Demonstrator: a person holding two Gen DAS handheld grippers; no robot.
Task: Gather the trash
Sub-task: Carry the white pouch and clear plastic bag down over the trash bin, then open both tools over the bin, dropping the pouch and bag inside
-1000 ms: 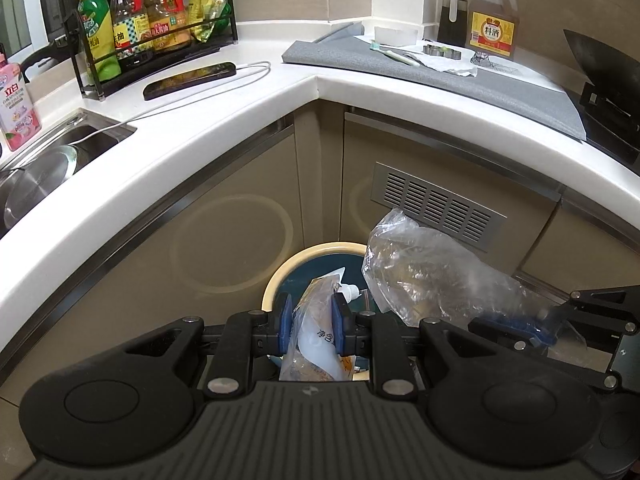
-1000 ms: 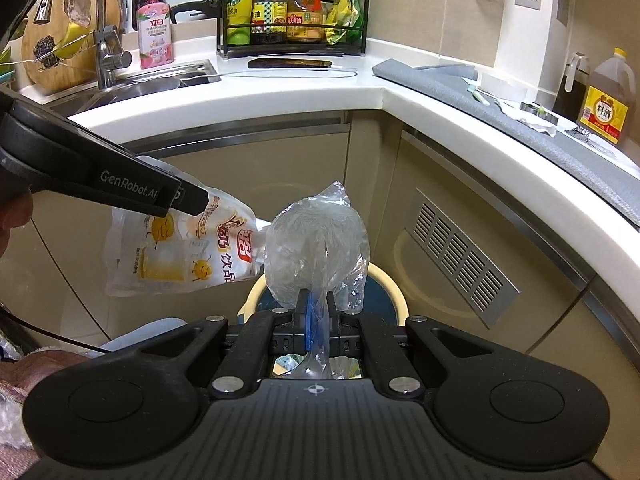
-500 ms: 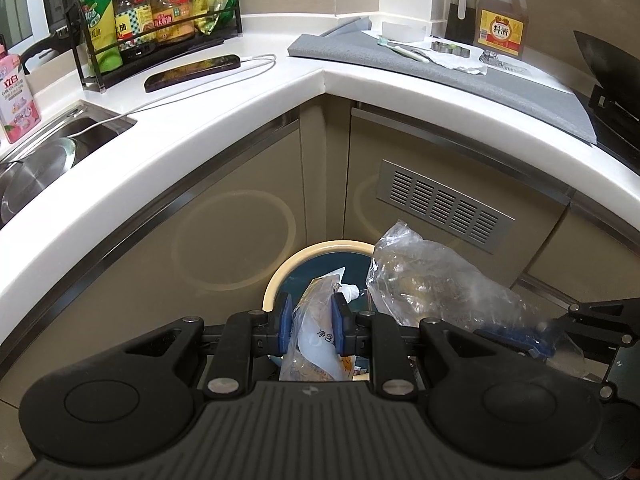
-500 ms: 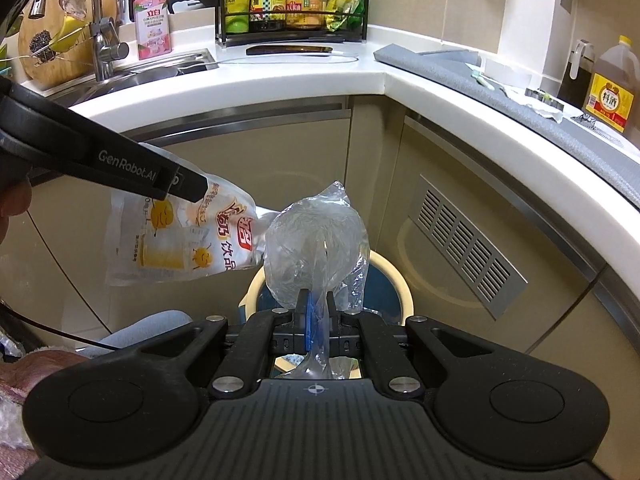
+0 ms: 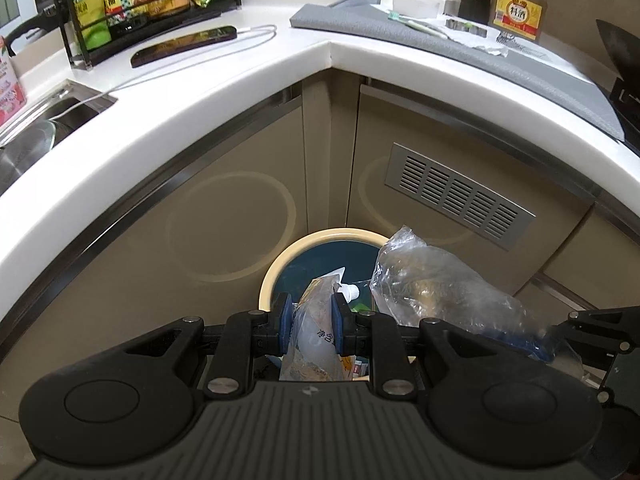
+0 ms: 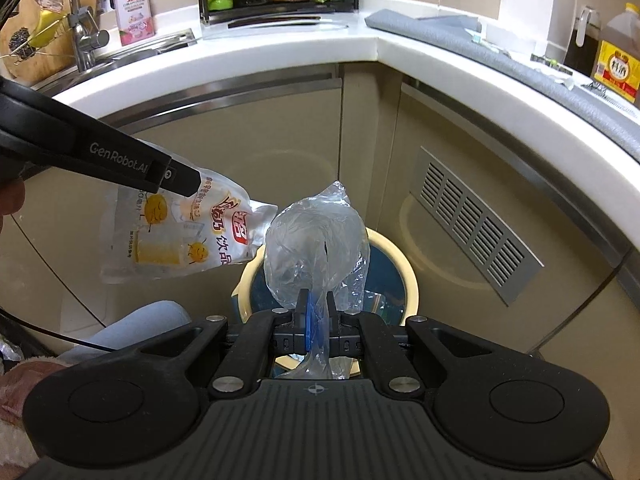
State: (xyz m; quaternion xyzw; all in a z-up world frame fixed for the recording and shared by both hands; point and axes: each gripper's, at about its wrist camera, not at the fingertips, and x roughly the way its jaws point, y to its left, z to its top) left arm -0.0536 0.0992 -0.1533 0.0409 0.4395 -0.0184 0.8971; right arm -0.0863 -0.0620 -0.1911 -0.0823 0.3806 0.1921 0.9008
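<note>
A round trash bin [image 5: 276, 264] with a cream rim and dark blue inside stands on the floor in the cabinet corner, also in the right wrist view [image 6: 408, 276]. My left gripper [image 5: 310, 322] is shut on a drink pouch [image 5: 314, 336] with a white spout, held over the bin's near edge. From the right wrist view the pouch [image 6: 188, 236] shows yellow and red print. My right gripper [image 6: 316, 316] is shut on a crumpled clear plastic bag [image 6: 316, 244], which hangs above the bin; the same bag [image 5: 432, 292] lies to the right of the pouch.
The white counter [image 5: 224, 80] curves above the bin. On it are a bottle rack [image 5: 148, 0], a phone on a cable [image 5: 184, 44], a grey mat [image 5: 460, 52] and a sauce jug [image 5: 516, 8]. A sink [image 6: 120, 56] sits left. A person's knee [image 6: 136, 328] is nearby.
Both grippers have come closer to the bin and sunk a little, each keeping hold of its trash. The bin looks larger and nearer below them.
</note>
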